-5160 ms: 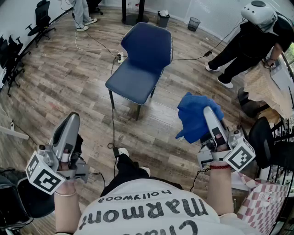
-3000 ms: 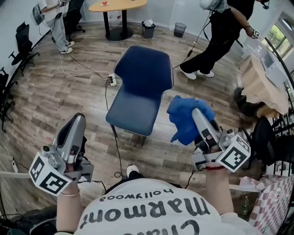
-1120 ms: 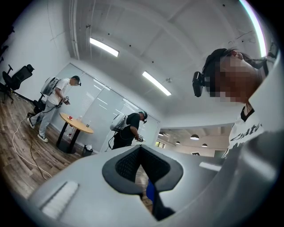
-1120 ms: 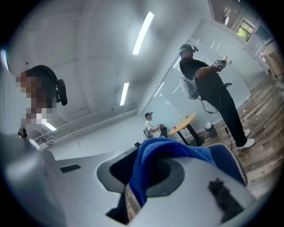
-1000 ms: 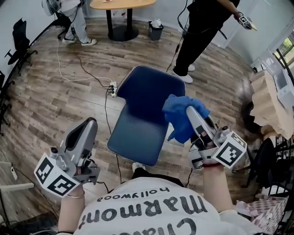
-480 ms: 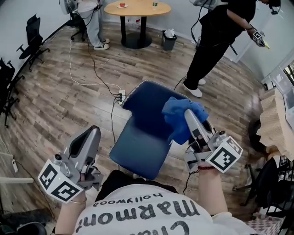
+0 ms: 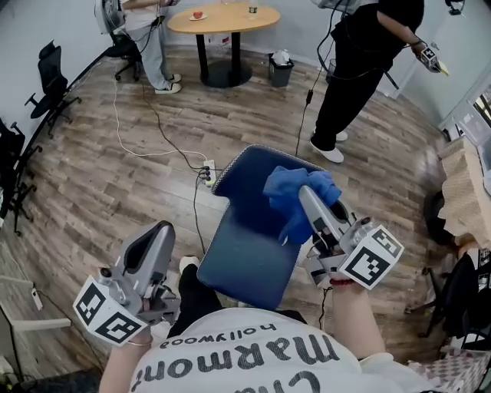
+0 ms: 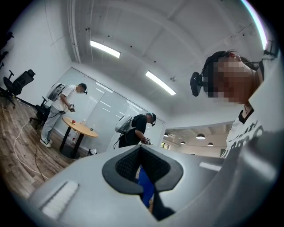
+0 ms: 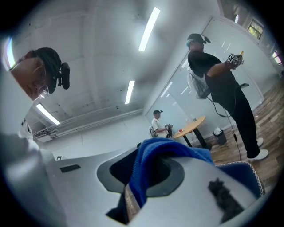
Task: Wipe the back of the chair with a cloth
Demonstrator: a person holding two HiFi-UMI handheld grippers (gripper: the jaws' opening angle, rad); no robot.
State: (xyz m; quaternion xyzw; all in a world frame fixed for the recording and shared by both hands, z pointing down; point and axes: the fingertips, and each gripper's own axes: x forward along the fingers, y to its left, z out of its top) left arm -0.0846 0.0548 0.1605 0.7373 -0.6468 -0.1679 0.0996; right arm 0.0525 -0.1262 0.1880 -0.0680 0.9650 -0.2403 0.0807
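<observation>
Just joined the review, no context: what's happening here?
A person holds a gripper in each hand. The right gripper is shut on a blue cloth, held over the backrest of the blue chair; contact can't be confirmed. The left gripper is shut and empty, low beside the seat. Other people stand in the background.

**Plank floor and its load**

The wooden floor (image 7: pixel 92 176) bears a blue chair (image 7: pixel 247 257) at centre. A round table (image 7: pixel 222 17) stands at 12 o'clock, a bin (image 7: pixel 279 69) beside it. A power strip (image 7: pixel 207 176) lies near the chair at 11, and black office chairs (image 7: pixel 47 73) stand at 10.
</observation>
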